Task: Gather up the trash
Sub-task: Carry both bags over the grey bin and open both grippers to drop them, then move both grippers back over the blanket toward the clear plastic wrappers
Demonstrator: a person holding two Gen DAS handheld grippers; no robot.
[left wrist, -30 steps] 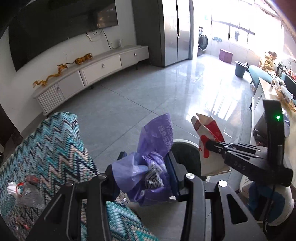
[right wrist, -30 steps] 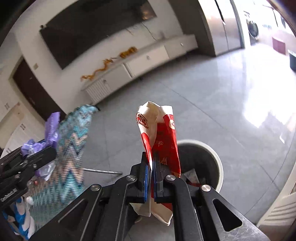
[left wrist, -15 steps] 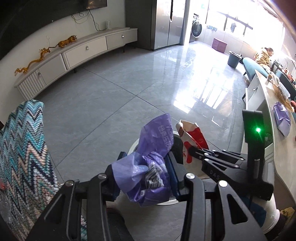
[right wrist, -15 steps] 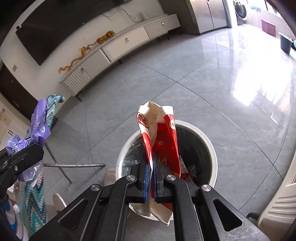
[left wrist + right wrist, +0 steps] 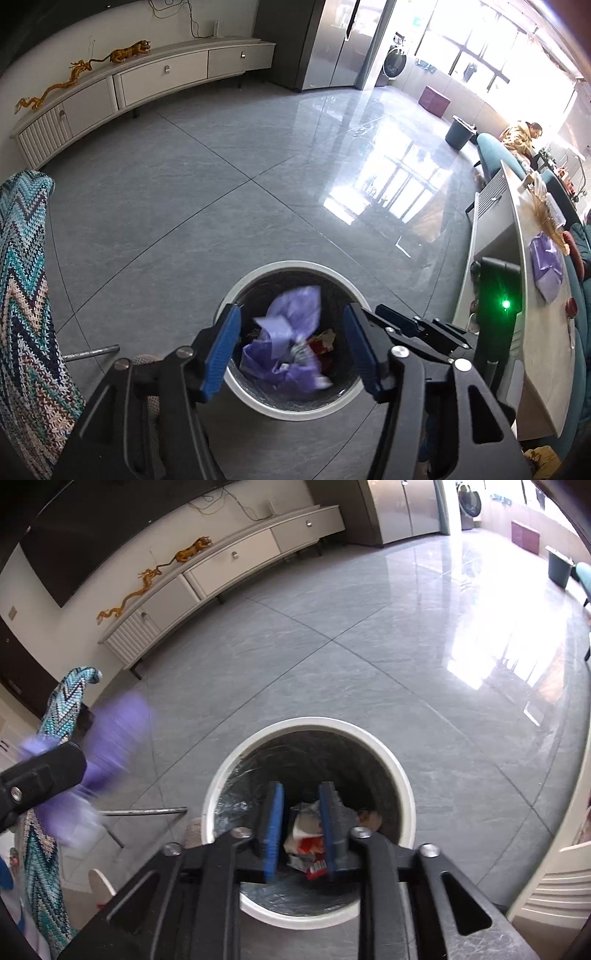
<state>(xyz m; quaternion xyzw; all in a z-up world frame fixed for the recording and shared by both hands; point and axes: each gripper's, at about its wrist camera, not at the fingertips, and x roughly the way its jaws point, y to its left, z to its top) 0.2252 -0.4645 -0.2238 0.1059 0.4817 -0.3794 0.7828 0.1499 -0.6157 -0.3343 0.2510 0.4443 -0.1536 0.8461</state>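
Observation:
A round white trash bin (image 5: 255, 275) with a dark liner stands on the grey floor, right below both grippers; it also shows in the right wrist view (image 5: 402, 775). My left gripper (image 5: 291, 347) is open above it, and a purple plastic bag (image 5: 291, 343) is blurred, dropping into the bin. My right gripper (image 5: 301, 827) is open above the bin, and a red and white paper wrapper (image 5: 306, 836) lies inside below it. The blurred purple bag (image 5: 110, 734) also shows by the left gripper's finger at the left of the right wrist view.
A zigzag-patterned cloth (image 5: 26, 295) covers a surface on the left, with a metal leg (image 5: 92, 352) beneath. A long white TV cabinet (image 5: 147, 77) stands at the far wall. A counter (image 5: 535, 295) with another purple bag (image 5: 546, 266) runs along the right.
Both grippers moved over the bin and opened. The purple bag left the left gripper and the red and white wrapper left the right gripper, both falling into the bin.

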